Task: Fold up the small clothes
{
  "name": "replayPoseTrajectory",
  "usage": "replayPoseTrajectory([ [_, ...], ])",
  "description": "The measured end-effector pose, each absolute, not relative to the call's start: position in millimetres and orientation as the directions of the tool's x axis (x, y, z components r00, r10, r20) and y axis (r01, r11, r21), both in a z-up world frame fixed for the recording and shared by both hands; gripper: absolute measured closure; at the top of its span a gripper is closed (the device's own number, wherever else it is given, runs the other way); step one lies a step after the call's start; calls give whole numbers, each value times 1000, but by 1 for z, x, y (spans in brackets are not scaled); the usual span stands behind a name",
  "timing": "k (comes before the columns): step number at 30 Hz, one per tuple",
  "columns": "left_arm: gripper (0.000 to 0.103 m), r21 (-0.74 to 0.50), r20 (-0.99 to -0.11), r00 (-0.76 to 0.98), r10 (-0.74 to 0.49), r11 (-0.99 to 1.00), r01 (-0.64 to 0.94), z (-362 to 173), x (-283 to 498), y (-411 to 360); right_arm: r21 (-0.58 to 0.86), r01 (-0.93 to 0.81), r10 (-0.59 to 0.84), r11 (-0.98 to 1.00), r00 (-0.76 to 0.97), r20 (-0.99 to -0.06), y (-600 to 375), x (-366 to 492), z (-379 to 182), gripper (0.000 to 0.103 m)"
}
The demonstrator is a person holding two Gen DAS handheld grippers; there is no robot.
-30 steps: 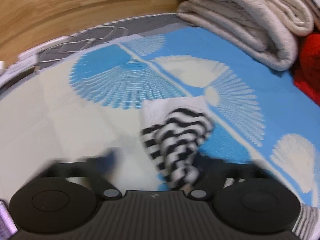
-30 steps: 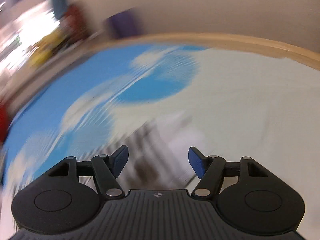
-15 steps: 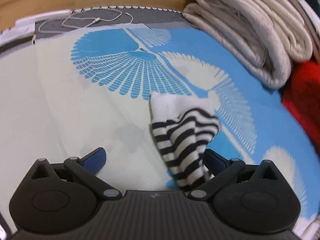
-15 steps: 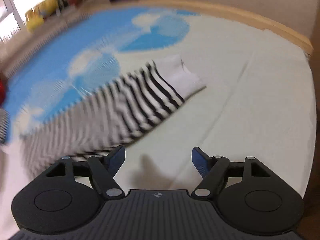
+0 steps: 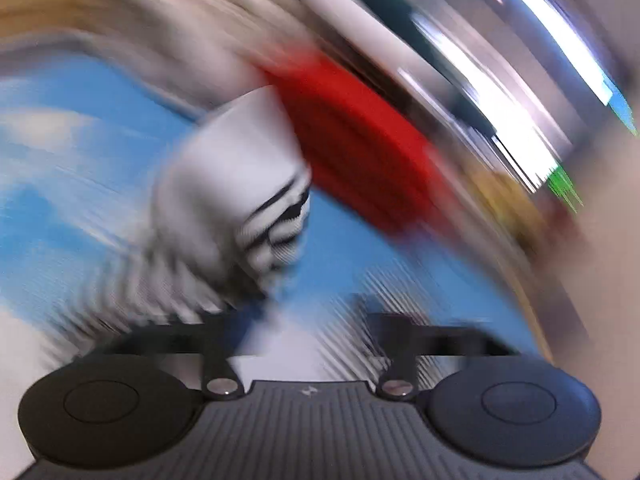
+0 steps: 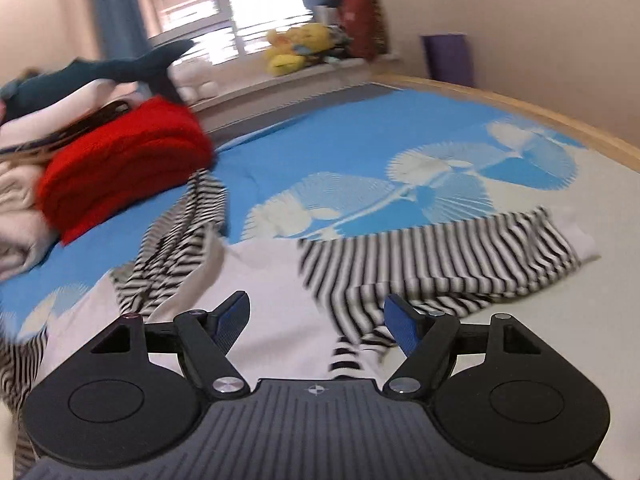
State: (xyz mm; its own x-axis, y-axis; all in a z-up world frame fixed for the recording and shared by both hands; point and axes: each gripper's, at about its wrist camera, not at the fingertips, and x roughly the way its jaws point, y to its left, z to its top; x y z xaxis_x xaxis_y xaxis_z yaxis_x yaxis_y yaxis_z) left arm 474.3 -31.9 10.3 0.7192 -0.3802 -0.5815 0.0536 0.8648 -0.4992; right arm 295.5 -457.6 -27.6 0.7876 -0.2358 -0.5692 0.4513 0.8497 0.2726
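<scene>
A black-and-white striped garment lies on the blue and cream bed sheet (image 6: 340, 140). One leg (image 6: 440, 256) with a white cuff stretches right. Another part (image 6: 180, 240) is bunched up at the left, near the red blanket. My right gripper (image 6: 316, 320) hovers above the garment's middle, open, with nothing between its blue pads (image 6: 404, 320). The left wrist view is heavily blurred. There my left gripper (image 5: 308, 320) has its fingers apart with sheet showing between them. A striped piece with a white cuff (image 5: 240, 200) sits just ahead of the left finger; whether they touch is unclear.
A folded red blanket (image 6: 124, 160) and cream blankets (image 6: 16, 200) are stacked at the left, with a plush shark (image 6: 100, 72) on top. The red blanket (image 5: 360, 152) also lies ahead of the left gripper. The wooden bed edge (image 6: 560, 120) runs along the right. Toys line the windowsill (image 6: 296, 48).
The right gripper has risen and pulled back, so the whole garment and the room show. The left view has swung right toward the red blanket and blurred, and its fingers stand closer together.
</scene>
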Motion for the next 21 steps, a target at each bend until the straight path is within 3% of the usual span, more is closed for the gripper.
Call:
replayPoseTrajectory([
  [2, 2, -407, -626, 663, -410, 897, 171, 10, 436, -95, 312, 448, -200, 838, 784, -588, -465, 295, -31, 27],
  [5, 1, -338, -647, 630, -430, 902, 267, 3, 391, -106, 345, 431, -152, 834, 780, -608, -473, 288, -35, 27],
  [9, 0, -247, -685, 682, -257, 962, 114, -24, 361, -40, 347, 371, -88, 861, 782, -617, -469, 296, -39, 27],
  [14, 1, -165, -727, 680, -96, 986, -38, -69, 382, 16, 501, 253, 117, 828, 795, -595, -465, 362, -37, 26],
  [18, 1, -287, -762, 624, -176, 954, -82, -100, 418, 30, 551, 259, 199, 793, 745, -637, -448, 448, -53, 26],
  [21, 1, -339, -789, 548, -279, 941, -8, -115, 433, 26, 499, 376, 139, 780, 674, -725, -432, 507, -82, 26],
])
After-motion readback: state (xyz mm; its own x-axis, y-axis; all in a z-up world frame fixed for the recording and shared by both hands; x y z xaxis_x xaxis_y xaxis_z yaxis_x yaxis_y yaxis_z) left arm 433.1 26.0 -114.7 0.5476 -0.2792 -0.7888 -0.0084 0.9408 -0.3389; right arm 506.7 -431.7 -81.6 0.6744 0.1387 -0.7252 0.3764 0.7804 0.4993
